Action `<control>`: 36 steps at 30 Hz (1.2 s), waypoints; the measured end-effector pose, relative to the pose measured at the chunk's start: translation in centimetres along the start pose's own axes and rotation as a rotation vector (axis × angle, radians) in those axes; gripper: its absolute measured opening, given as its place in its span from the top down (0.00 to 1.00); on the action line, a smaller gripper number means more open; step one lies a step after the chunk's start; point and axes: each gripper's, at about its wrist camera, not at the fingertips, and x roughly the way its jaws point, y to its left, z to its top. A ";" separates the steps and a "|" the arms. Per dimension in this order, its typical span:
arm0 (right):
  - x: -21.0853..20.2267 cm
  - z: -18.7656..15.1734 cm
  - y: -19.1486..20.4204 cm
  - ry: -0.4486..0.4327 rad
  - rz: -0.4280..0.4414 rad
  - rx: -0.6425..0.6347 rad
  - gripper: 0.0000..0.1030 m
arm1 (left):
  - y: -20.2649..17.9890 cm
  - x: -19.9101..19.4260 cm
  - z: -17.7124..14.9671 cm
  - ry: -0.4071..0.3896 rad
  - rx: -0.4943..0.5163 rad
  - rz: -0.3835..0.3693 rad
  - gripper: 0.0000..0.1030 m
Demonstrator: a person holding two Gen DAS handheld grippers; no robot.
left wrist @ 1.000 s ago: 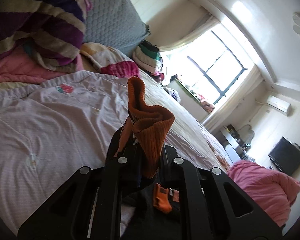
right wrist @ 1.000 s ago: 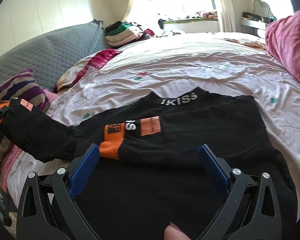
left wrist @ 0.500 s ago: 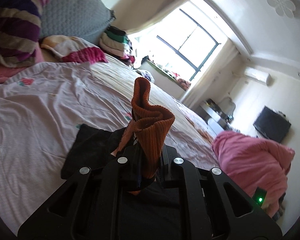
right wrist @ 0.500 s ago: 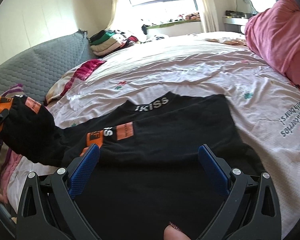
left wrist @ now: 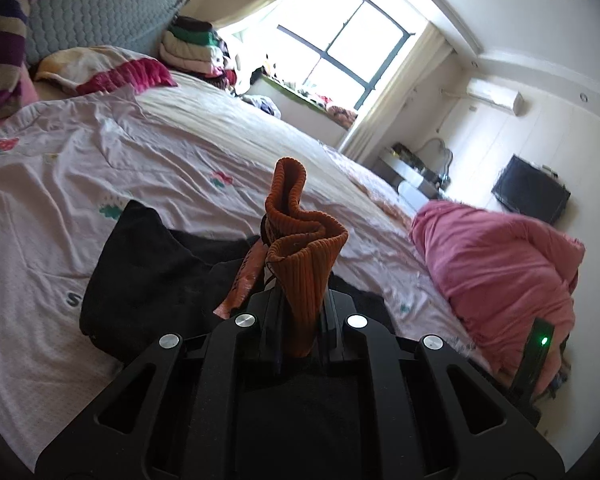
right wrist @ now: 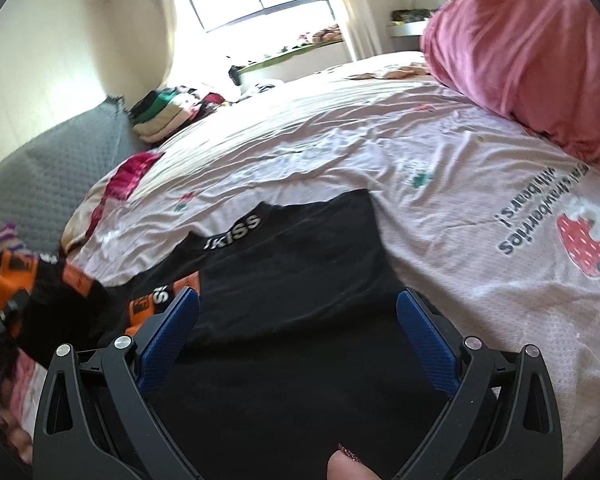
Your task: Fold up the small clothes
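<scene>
One black top point(right wrist: 300, 280) lies flat on the bed point(right wrist: 440, 208). The left hand-held gripper point(left wrist: 296, 312) pinches its orange cuff point(left wrist: 304, 256), holding that sleeve raised. The right hand-held gripper point(right wrist: 298, 332) hovers over the top, jaws spread wide.

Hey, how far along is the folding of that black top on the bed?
Done: the black long-sleeved top lies flat on the pale pink strawberry-print sheet, and one orange-cuffed sleeve already lies across its front.

In hand: the left tool is shut on the other ribbed orange cuff, holding it up off the sheet. The right tool is open above the body.

Left: laying this sleeve across, then folding the body.
</scene>
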 end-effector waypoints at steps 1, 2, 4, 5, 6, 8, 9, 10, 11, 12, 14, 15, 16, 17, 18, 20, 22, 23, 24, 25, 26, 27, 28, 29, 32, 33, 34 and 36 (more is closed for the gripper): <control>0.0 0.0 -0.4 0.000 -0.006 0.010 0.05 | -0.2 0.4 -0.3 0.014 0.008 0.000 0.94; 0.1 0.1 -0.7 0.001 -0.011 0.016 0.05 | -0.3 0.8 -0.5 0.026 0.015 0.000 0.94; 0.1 0.2 -1.1 0.003 -0.017 0.028 0.05 | -0.5 1.7 -1.2 0.054 0.029 -0.002 0.94; 0.1 0.2 -1.4 0.003 -0.018 0.034 0.05 | -0.7 2.0 -1.5 0.065 0.033 -0.004 0.94; 0.1 0.2 -1.6 0.004 -0.020 0.037 0.05 | -0.9 2.3 -1.7 0.076 0.037 -0.006 0.94; 0.2 0.2 -1.9 0.005 -0.025 0.042 0.05 | -1.3 3.2 -2.4 0.108 0.056 -0.012 0.94; 0.2 0.2 -2.0 0.006 -0.027 0.044 0.05 | -1.4 3.5 -2.6 0.117 0.062 -0.013 0.94; 0.3 0.2 -2.2 0.008 -0.029 0.048 0.05 | -1.7 3.9 -3.0 0.133 0.071 -0.016 0.94; 0.3 0.2 -2.3 0.011 -0.030 0.054 0.05 | -1.8 4.2 -3.3 0.146 0.079 -0.019 0.94; 0.3 0.2 -2.5 0.013 -0.032 0.057 0.05 | -2.0 4.5 -3.5 0.157 0.086 -0.020 0.94; 0.4 0.1 -2.8 0.019 -0.036 0.063 0.05 | -2.3 5.0 -4.0 0.186 0.103 -0.033 0.93; 0.5 0.1 -3.0 0.021 -0.038 0.065 0.05 | -2.4 5.2 -4.2 0.192 0.105 -0.033 0.93; 0.5 0.1 -3.1 0.023 -0.040 0.068 0.05 | -2.4 5.3 -4.3 0.202 0.104 -0.038 0.91; 0.6 0.0 -3.3 0.027 -0.040 0.073 0.05 | -2.5 5.5 -4.4 0.219 0.105 -0.048 0.86; 0.6 0.0 -3.4 0.028 -0.040 0.076 0.05 | -2.6 5.5 -4.4 0.226 0.107 -0.051 0.79; 0.8 -0.1 -3.5 0.040 -0.041 0.078 0.05 | -2.6 5.6 -4.4 0.234 0.112 -0.053 0.72; 1.1 -0.3 -3.4 0.054 -0.039 0.078 0.05 | -2.7 5.4 -4.3 0.233 0.111 -0.055 0.64; 1.3 -0.4 -3.3 0.064 -0.035 0.073 0.05 | -2.6 5.4 -4.2 0.230 0.110 -0.053 0.61; 1.6 -0.6 -3.1 0.073 -0.031 0.066 0.05 | -2.5 5.3 -4.1 0.228 0.105 -0.050 0.56; 1.8 -0.8 -2.8 0.088 -0.026 0.056 0.05 | -2.3 5.2 -4.0 0.227 0.094 -0.050 0.54; 2.1 -1.0 -2.5 0.099 -0.019 0.050 0.05 | -2.0 5.2 -3.9 0.231 0.083 -0.042 0.50; 2.3 -1.3 -2.2 0.115 -0.004 0.042 0.05 | -1.8 5.1 -3.7 0.233 0.076 -0.035 0.46; 2.5 -1.7 -1.8 0.132 0.012 0.034 0.05 | -1.6 4.9 -3.5 0.228 0.069 -0.029 0.44; 2.9 -2.2 -1.2 0.157 0.030 0.020 0.05 | -1.3 4.7 -3.2 0.221 0.069 -0.018 0.38; 3.8 -3.6 0.5 0.221 0.072 -0.024 0.05 | -0.5 4.2 -2.4 0.194 0.068 0.053 0.22; 4.0 -4.2 1.1 0.242 0.087 -0.026 0.05 | -0.1 4.0 -2.2 0.187 0.063 0.075 0.15; 4.2 -4.6 1.6 0.259 0.105 -0.026 0.05 | 0.4 3.9 -1.9 0.181 0.055 0.101 0.12; 4.6 -5.9 3.1 0.287 0.134 -0.046 0.05 | 1.3 3.8 -1.4 0.172 0.038 0.148 0.09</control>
